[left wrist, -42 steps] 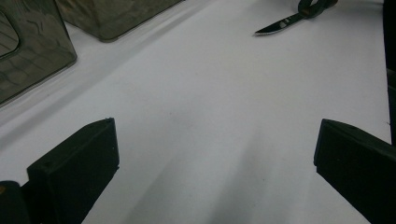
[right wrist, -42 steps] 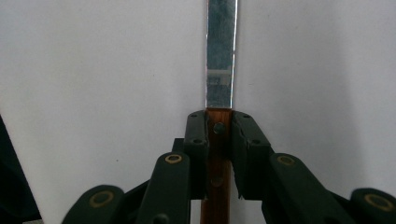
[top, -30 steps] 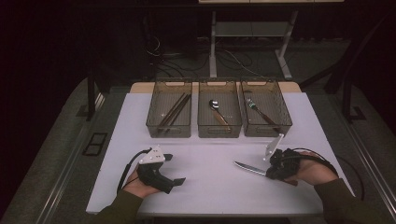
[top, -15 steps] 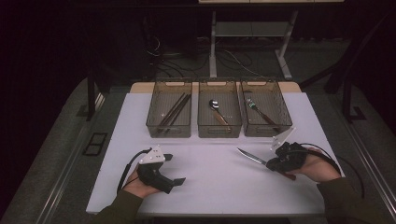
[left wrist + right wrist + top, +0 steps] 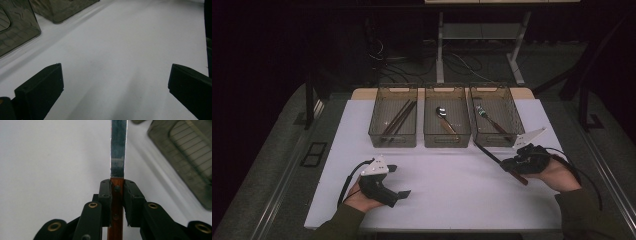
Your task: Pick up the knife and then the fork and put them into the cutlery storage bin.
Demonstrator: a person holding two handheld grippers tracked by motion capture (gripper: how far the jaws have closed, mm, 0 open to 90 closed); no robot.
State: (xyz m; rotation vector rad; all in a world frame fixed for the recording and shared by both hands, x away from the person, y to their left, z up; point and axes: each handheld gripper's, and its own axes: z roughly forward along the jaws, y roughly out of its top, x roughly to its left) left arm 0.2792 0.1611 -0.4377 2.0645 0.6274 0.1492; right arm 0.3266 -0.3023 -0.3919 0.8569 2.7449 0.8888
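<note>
My right tool (image 5: 117,195) is clamped on the knife (image 5: 118,150), carrying it toward the right bin (image 5: 514,117); my left tool (image 5: 112,87) rests apart. Next I must lift over its rim.

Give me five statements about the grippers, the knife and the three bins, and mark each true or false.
1. The right gripper is shut on the knife. True.
2. The left gripper holds a spoon. False: its jaws stand wide apart with nothing between them.
3. The middle bin holds a spoon. True.
4. The knife lies inside the right bin. False: it is in the gripper's grasp, in front of that bin.
5. The left bin holds a fork. False: it holds chopsticks; the fork is in the right bin.
</note>
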